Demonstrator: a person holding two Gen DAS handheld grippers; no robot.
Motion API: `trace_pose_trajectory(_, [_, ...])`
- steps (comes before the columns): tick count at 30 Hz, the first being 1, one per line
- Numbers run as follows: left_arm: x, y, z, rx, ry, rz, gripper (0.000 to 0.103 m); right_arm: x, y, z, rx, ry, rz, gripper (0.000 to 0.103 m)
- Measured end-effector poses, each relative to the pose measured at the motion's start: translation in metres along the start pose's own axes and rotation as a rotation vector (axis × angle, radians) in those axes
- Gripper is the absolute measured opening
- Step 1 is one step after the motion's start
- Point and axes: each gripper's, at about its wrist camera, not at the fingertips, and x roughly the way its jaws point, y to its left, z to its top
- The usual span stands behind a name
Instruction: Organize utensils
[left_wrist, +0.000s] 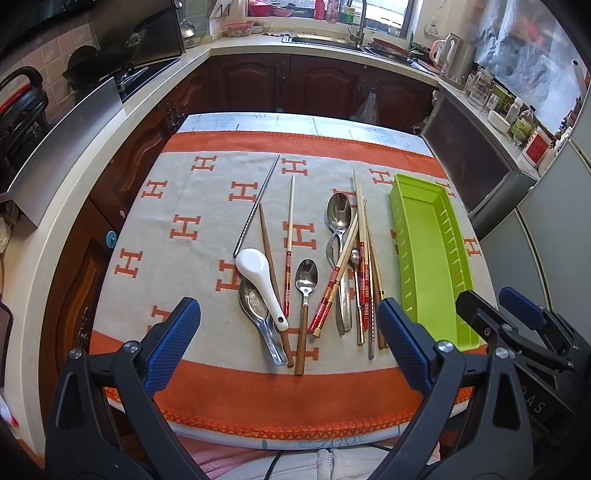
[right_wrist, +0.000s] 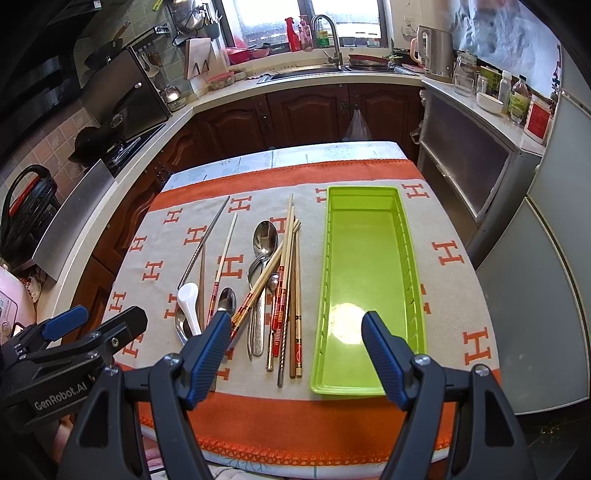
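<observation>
A long green plastic tray (left_wrist: 432, 258) (right_wrist: 369, 273) lies empty on the right of an orange and beige cloth (left_wrist: 192, 199) (right_wrist: 454, 291). Left of it lie scattered utensils: a white ceramic spoon (left_wrist: 258, 277) (right_wrist: 189, 304), several metal spoons (left_wrist: 339, 214) (right_wrist: 264, 236), a wood-handled spoon (left_wrist: 306, 295), and several chopsticks (left_wrist: 362, 266) (right_wrist: 286, 280), some with red bands. My left gripper (left_wrist: 290, 325) hovers open above the near ends of the utensils. My right gripper (right_wrist: 297, 332) hangs open over the tray's near left corner. Neither holds anything.
The table stands in a kitchen. A counter with a stove (right_wrist: 122, 147) runs along the left, a sink (right_wrist: 314, 72) at the back, and a grey cabinet (right_wrist: 469, 162) and fridge (right_wrist: 546, 280) to the right. A person's light clothing (left_wrist: 314, 465) shows at the near edge.
</observation>
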Motion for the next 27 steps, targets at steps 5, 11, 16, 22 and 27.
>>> trace_pose_trajectory(5, [0.001,0.005,-0.003,-0.004,0.002,0.000,0.096,0.000,0.001,0.001,-0.001,0.003,0.000,0.073])
trace_pose_trajectory(11, [0.005,0.013,0.006,-0.032,0.006,0.000,0.095,-0.002,0.003,0.002,-0.008,-0.006,-0.002,0.073])
trace_pose_trajectory(16, [0.007,0.019,0.015,-0.048,-0.004,0.011,0.095,0.000,0.009,0.011,-0.023,-0.014,-0.014,0.073])
trace_pose_trajectory(22, [0.009,0.022,0.023,-0.031,-0.035,0.027,0.095,0.006,0.011,0.024,-0.030,-0.011,-0.016,0.073])
trace_pose_trajectory(27, [0.012,0.023,0.031,0.002,-0.059,0.039,0.095,0.014,0.015,0.032,-0.046,-0.003,-0.012,0.073])
